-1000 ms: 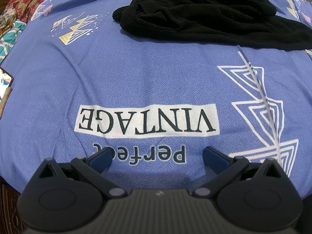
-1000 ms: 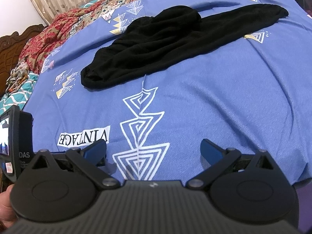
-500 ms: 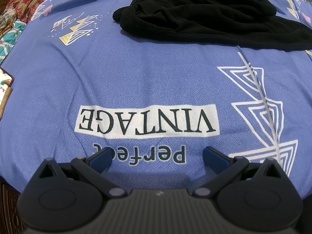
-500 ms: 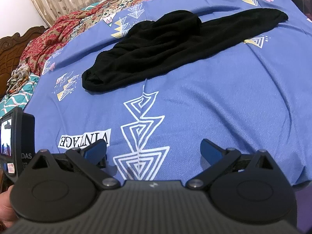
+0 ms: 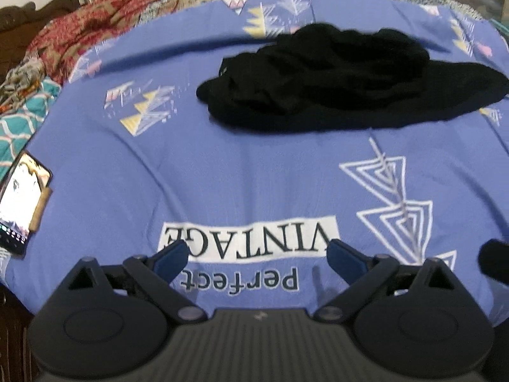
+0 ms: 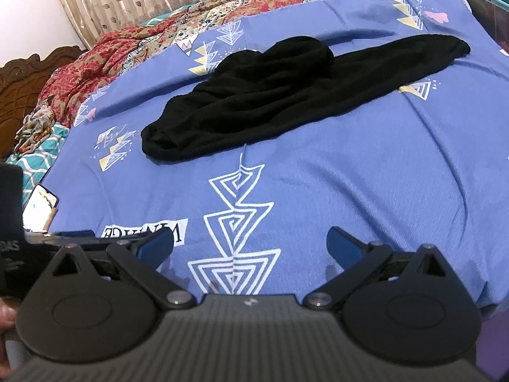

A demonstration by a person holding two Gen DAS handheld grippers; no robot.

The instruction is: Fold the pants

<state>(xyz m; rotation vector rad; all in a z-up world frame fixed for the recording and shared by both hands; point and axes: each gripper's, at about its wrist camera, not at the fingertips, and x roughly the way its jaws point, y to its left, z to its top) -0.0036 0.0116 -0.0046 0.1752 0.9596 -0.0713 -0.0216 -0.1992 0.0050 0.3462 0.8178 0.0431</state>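
Both the left gripper (image 5: 257, 258) and right gripper (image 6: 249, 245) are spread, empty, with crumpled black pants (image 6: 286, 95) well ahead on the bed (image 6: 366, 175).

The left view is blurred throughout, so the folds of the pants (image 5: 337, 86) run together. The phone (image 5: 22, 200) is cut by the left edge, its screen unreadable. The lettering (image 6: 144, 232) is partly hidden in the right view.
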